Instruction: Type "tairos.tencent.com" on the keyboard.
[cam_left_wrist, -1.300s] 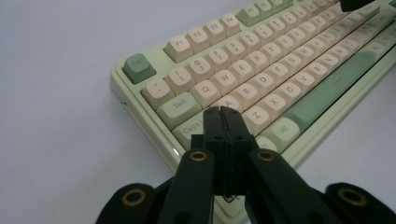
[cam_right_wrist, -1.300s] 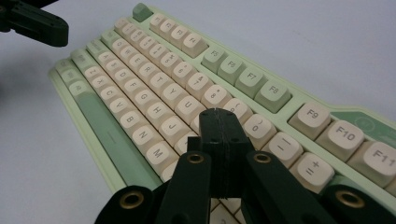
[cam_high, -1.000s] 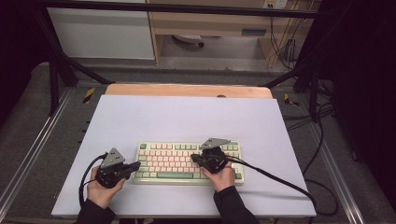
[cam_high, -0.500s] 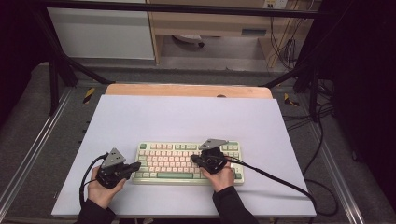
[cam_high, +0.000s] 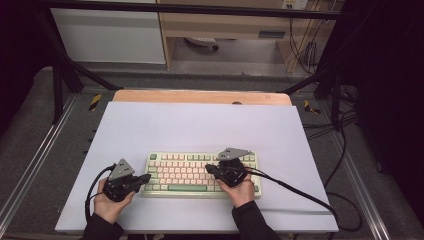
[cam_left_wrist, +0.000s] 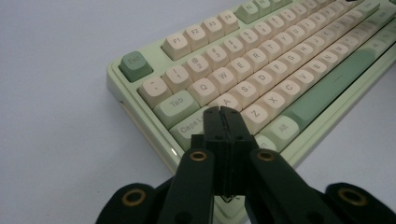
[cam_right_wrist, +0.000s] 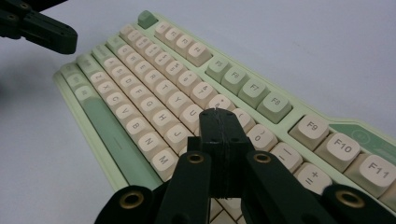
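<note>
Pale-green keyboard (cam_high: 200, 174) (cream keys) lies flat near the table's front edge.

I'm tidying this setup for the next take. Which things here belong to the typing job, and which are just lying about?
In use:
keyboard
left gripper, jaws shut at the keyboard's left end
right gripper, jaws shut over the keys

Lying about:
white sheet on the table
loose cables beyond the table

This looked like a lab recording station: a white table (cam_high: 200, 125) stood inside a black metal frame (cam_high: 60, 80), with loose cables (cam_high: 305, 50) trailing over grey carpet (cam_high: 30, 125) beside plain cabinets (cam_high: 107, 35)
</note>
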